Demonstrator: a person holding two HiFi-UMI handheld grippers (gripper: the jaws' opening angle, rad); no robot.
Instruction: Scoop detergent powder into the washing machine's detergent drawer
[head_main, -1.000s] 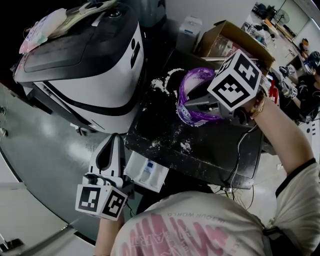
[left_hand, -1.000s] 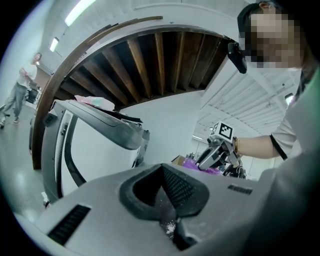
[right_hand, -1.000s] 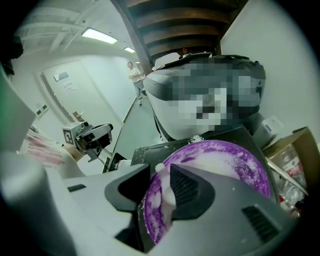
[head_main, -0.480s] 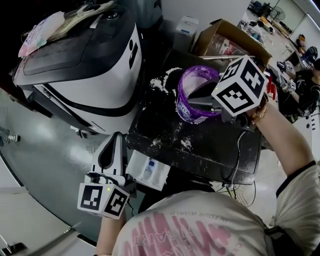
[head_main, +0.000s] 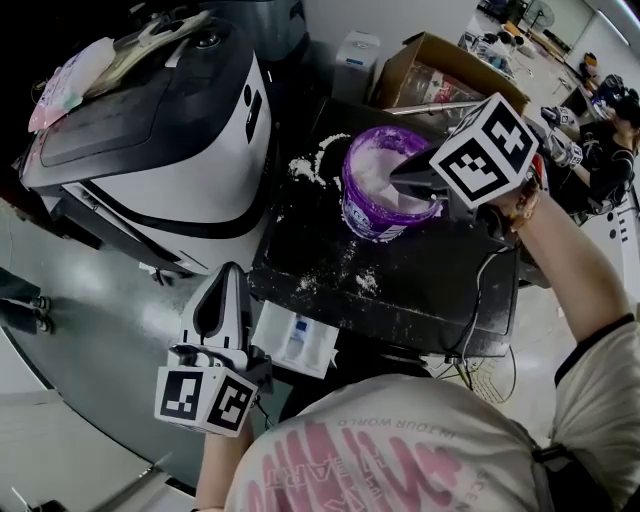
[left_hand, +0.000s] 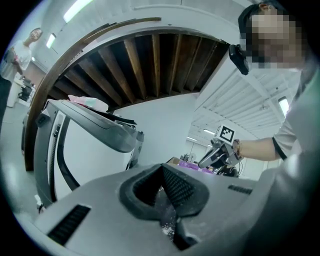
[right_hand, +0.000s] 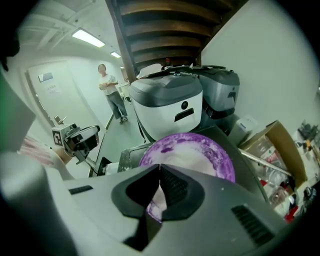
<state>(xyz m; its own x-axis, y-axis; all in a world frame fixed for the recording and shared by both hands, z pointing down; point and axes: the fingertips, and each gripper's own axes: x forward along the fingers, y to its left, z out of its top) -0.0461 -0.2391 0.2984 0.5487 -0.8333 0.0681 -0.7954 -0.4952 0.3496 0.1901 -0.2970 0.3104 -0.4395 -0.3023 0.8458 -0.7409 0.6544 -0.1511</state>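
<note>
A purple tub (head_main: 372, 215) of white detergent powder stands on a black table (head_main: 420, 290) beside the white-and-black washing machine (head_main: 170, 150). My right gripper (head_main: 397, 173) hangs over the tub's right side, its jaws shut tip to tip with nothing visible between them. In the right gripper view the tub (right_hand: 200, 150) lies just beyond that gripper (right_hand: 159, 169). My left gripper (head_main: 228, 272) is low at the left, shut and empty, next to a white drawer-like tray (head_main: 318, 352). In its own view the left gripper (left_hand: 162, 170) carries powder grains.
Spilled powder (head_main: 310, 165) lies on the table left of the tub. A cardboard box (head_main: 430, 70) and a white container (head_main: 355, 55) stand behind the table. A person (right_hand: 112, 92) stands far off on the floor.
The right gripper's jaws have closed while it stays over the tub's right side. The left gripper has hardly moved.
</note>
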